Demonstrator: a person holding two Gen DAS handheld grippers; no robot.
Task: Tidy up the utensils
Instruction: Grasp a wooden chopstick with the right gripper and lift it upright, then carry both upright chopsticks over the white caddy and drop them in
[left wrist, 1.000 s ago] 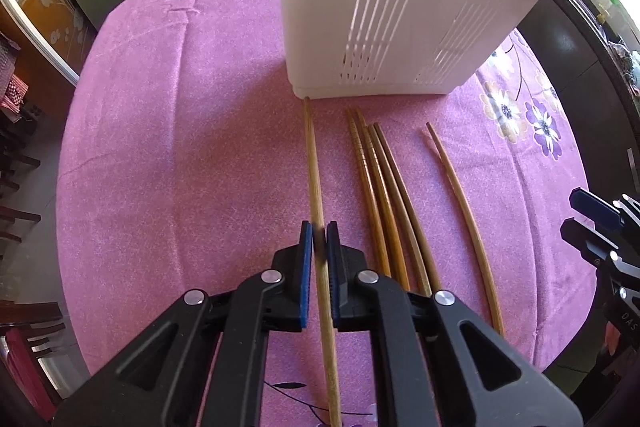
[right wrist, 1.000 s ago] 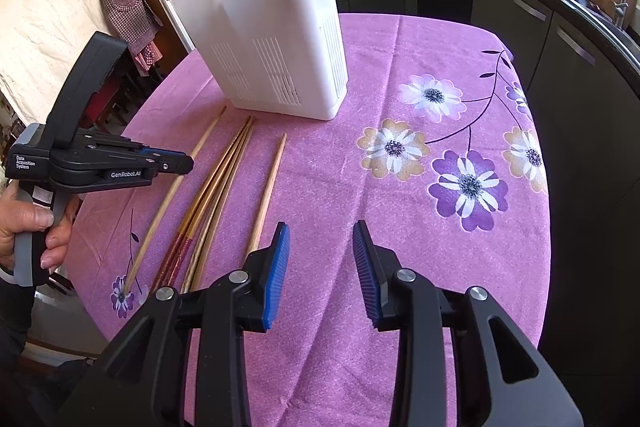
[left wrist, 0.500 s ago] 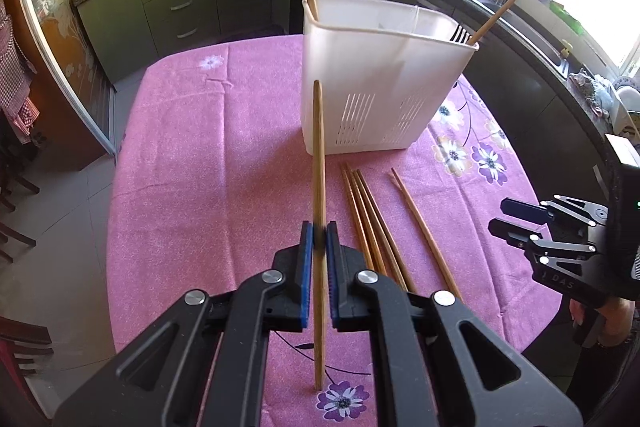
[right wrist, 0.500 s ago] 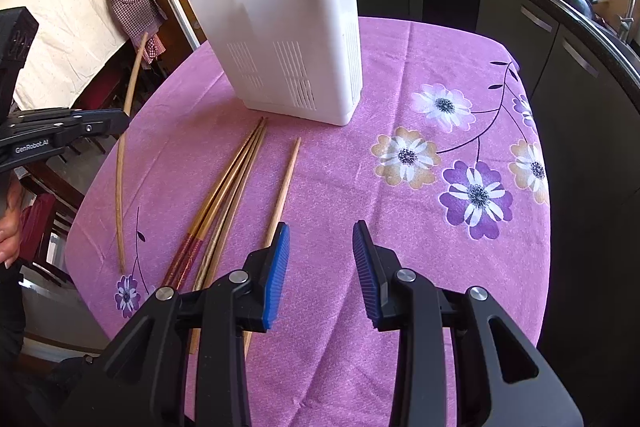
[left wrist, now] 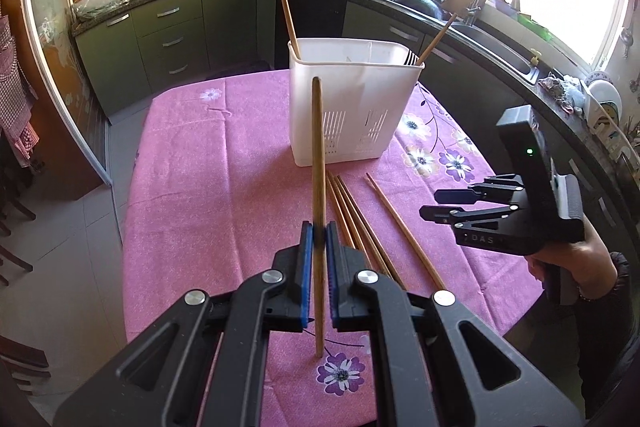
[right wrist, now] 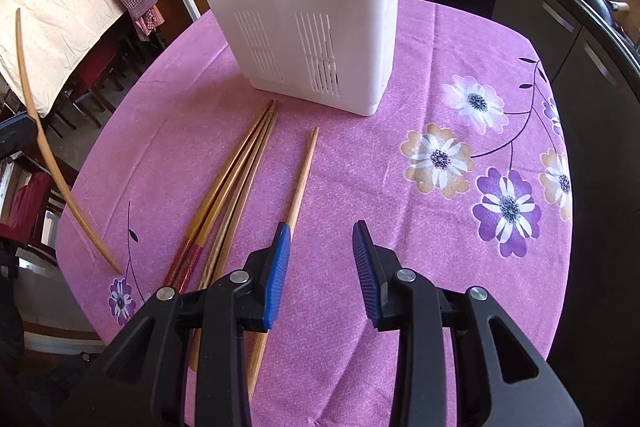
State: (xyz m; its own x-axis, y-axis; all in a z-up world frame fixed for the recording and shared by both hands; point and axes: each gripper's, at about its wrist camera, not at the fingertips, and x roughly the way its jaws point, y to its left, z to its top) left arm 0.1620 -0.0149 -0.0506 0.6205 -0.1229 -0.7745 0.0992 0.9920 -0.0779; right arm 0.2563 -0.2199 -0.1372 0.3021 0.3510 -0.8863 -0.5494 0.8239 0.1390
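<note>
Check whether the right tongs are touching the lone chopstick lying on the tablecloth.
Cannot tell. In the right wrist view the right tongs stand open with nothing between the pads, and the lone chopstick runs under the left pad, hiding any gap.

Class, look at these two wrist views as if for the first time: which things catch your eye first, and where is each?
The left gripper is shut on a single chopstick, held above the pink flowered tablecloth. Behind it stands a white slotted utensil holder with chopsticks leaning out. Four more chopsticks lie on the cloth before the holder, the right gripper hovering over them, its jaws closing on nothing.
</note>
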